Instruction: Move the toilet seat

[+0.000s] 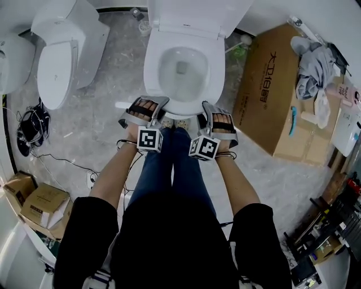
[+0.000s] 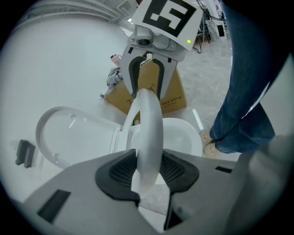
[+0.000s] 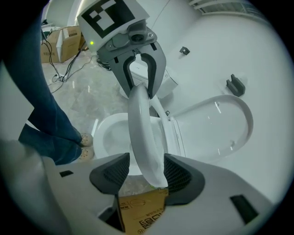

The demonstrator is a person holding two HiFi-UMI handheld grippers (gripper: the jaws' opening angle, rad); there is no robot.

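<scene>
The white toilet seat (image 1: 151, 70) is tipped up off the bowl (image 1: 181, 73); the lid (image 1: 194, 17) stands raised behind it. My left gripper (image 1: 151, 103) grips the seat's front left edge and my right gripper (image 1: 217, 113) its front right edge. In the left gripper view the seat (image 2: 149, 124) runs edge-on between my left gripper's (image 2: 147, 170) pads and fills the gap; the right gripper (image 2: 147, 94) clasps it at the far end. In the right gripper view the seat (image 3: 140, 128) lies slanted between my right gripper's (image 3: 147, 172) pads and touches both. The left gripper (image 3: 140, 87) shows beyond.
A second toilet (image 1: 62, 51) stands to the left. A large cardboard box (image 1: 276, 96) with clothes (image 1: 313, 68) on it lies right of the bowl. Cables (image 1: 28, 130) and small boxes (image 1: 39, 206) sit at the left. The person's legs (image 1: 169, 169) stand between the grippers.
</scene>
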